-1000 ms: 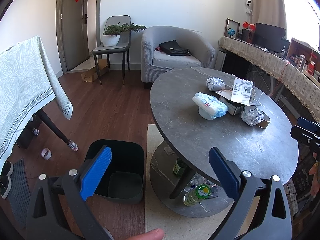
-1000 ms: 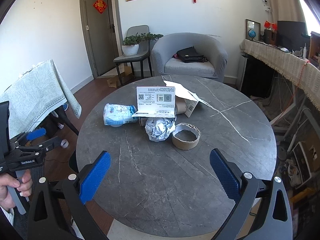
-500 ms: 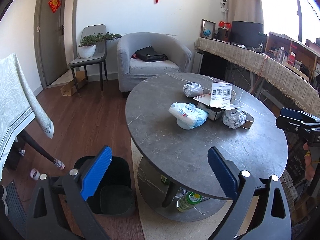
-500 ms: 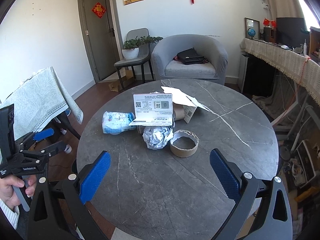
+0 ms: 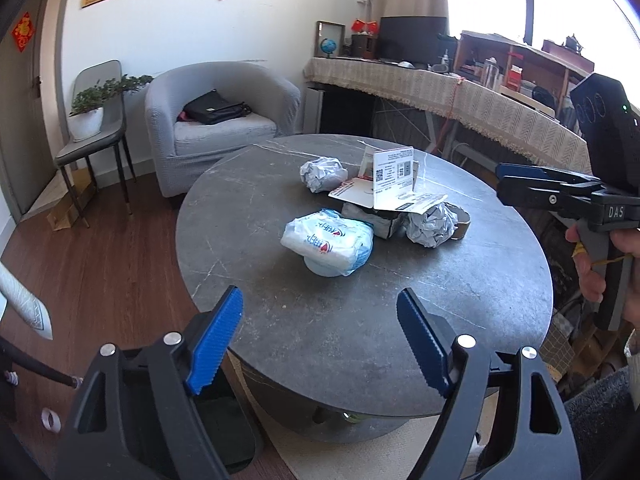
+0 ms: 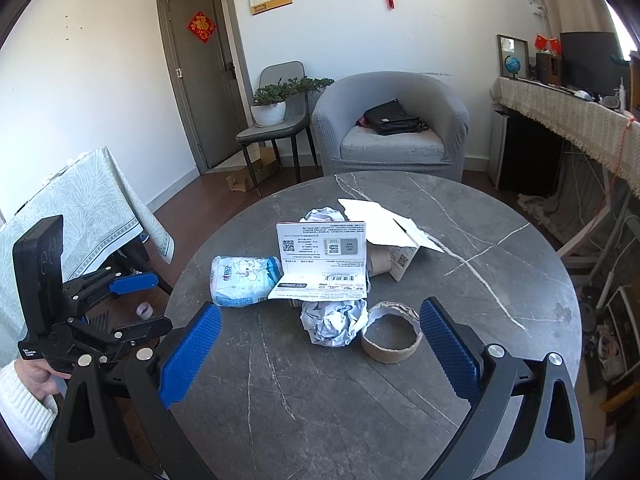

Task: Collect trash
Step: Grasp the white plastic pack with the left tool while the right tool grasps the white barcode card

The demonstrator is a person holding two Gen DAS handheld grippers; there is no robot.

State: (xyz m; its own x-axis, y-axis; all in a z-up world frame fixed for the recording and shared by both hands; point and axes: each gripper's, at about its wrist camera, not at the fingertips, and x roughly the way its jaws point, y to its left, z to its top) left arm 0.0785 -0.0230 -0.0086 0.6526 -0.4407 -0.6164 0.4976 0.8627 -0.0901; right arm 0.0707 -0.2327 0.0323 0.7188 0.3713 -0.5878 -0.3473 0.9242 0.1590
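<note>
Grey stone counter (image 6: 400, 420) w/ crumpled paper (image 6: 334, 322), tissue pack (image 5: 328, 240). Left hand-held gripper (image 5: 320, 336) closing, nothing btwn pads; right hand-held gripper (image 6: 320, 344) wide, empty.

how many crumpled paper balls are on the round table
2. One crumpled paper ball sits by the cardboard tape ring; the other lies behind the open box, toward the armchair. More may be hidden.

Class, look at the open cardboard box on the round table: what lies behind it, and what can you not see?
Behind the open cardboard box, a crumpled paper ball rests on the round table. The box's raised flap covers the ball's lower part in the right wrist view; the box's inside stays hidden.
</note>
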